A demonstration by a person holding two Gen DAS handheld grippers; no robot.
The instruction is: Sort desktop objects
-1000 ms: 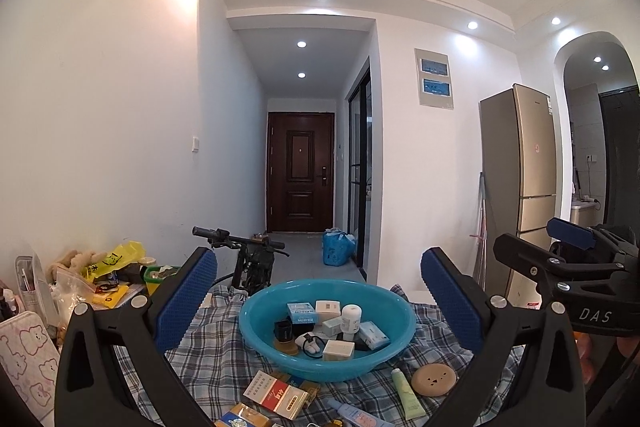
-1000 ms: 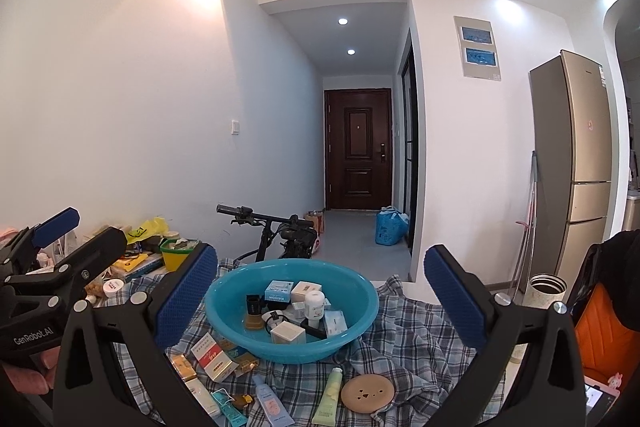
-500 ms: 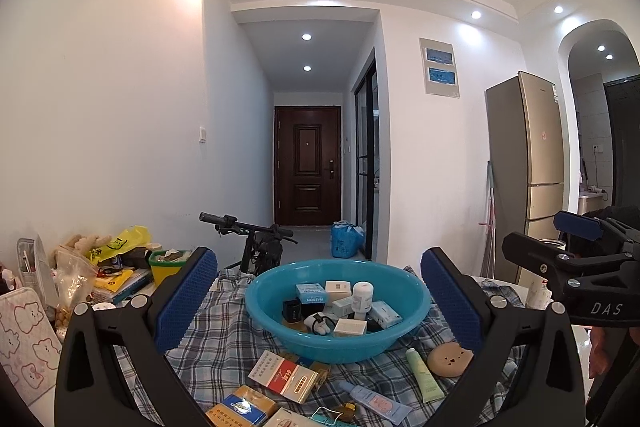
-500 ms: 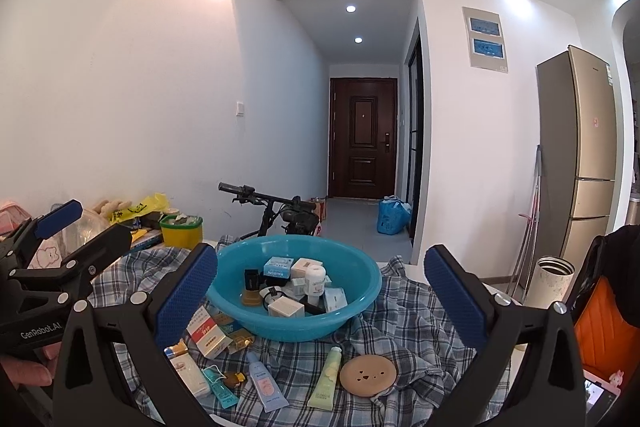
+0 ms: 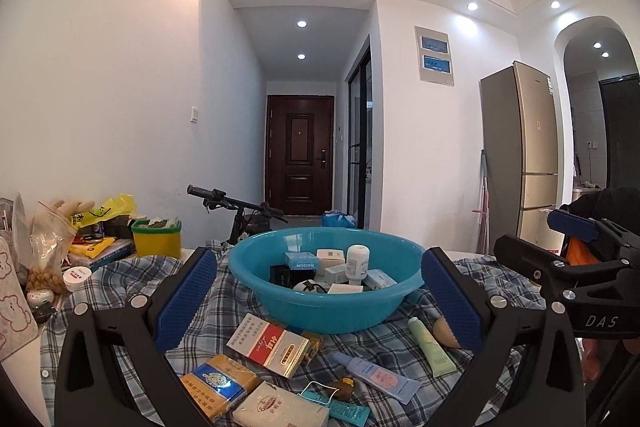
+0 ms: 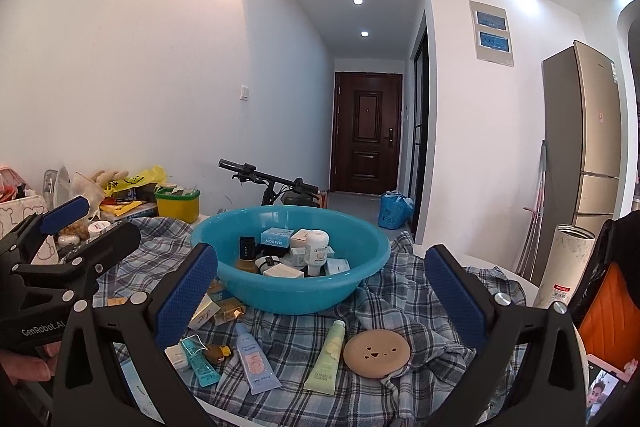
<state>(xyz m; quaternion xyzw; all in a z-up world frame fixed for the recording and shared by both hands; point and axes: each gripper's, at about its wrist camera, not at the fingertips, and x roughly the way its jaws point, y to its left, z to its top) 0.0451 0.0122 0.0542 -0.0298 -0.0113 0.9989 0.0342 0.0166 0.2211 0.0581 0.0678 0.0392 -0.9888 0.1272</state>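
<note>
Both views have dipped toward the round turquoise plastic basin [image 5: 326, 291] – more clutter shows before it. Left gripper [image 5: 316, 311] and right gripper [image 6: 320, 303] gape wide, empty. Tubes and packets lie before the basin; boxes inside – sorting partway.

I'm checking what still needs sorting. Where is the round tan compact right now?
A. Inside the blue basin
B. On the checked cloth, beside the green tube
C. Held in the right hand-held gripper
B: the compact lies on the cloth next to the green tube, outside the basin.
</note>
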